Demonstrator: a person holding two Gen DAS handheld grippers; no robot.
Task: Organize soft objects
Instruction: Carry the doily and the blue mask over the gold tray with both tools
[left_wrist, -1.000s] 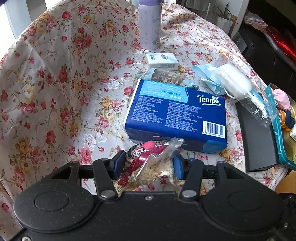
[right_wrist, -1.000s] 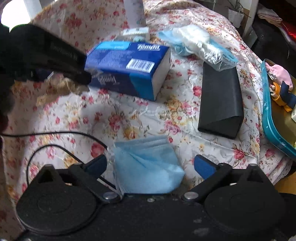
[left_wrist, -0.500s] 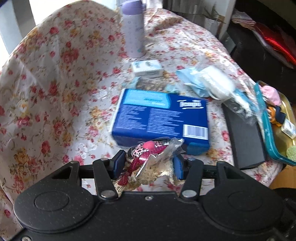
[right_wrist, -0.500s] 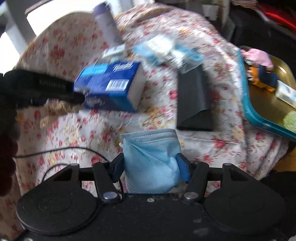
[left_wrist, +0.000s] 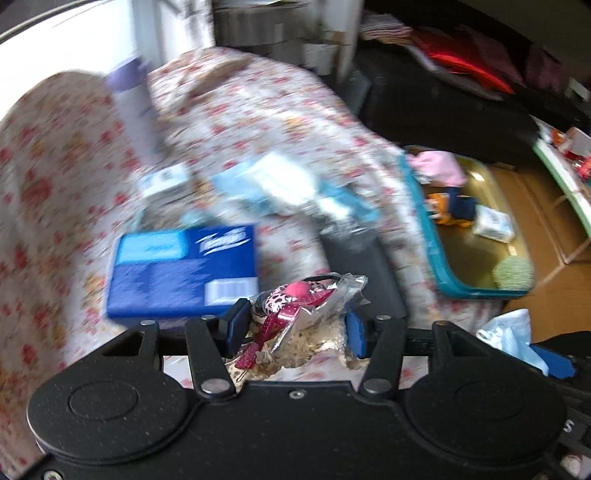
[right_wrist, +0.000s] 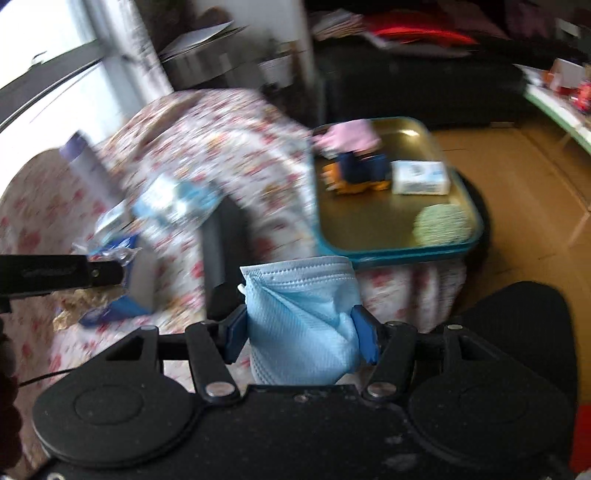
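My left gripper (left_wrist: 295, 328) is shut on a clear plastic bag of pink and leopard hair accessories (left_wrist: 295, 302), held above the floral table. My right gripper (right_wrist: 301, 332) is shut on a folded blue face mask (right_wrist: 299, 317), lifted above the table's near edge; the mask also shows in the left wrist view (left_wrist: 513, 336). A teal-rimmed gold tray (right_wrist: 399, 251) stands to the right, also seen in the left wrist view (left_wrist: 436, 251). It holds a pink cloth (right_wrist: 351, 134), an orange and navy item (right_wrist: 362, 173), a small white pack (right_wrist: 421, 177) and a green scrubber (right_wrist: 443, 221).
On the floral tablecloth (left_wrist: 55, 184) lie a blue Tempo tissue box (left_wrist: 181, 269), a black case (left_wrist: 365, 266), a bag of white and blue items (left_wrist: 288, 188), a small white box (left_wrist: 166, 181) and a purple-capped bottle (left_wrist: 133, 107). Dark furniture stands behind.
Both grippers have risen and swung right towards the tray. The right gripper closed on the blue mask and lifted it. The left still holds the accessory bag.
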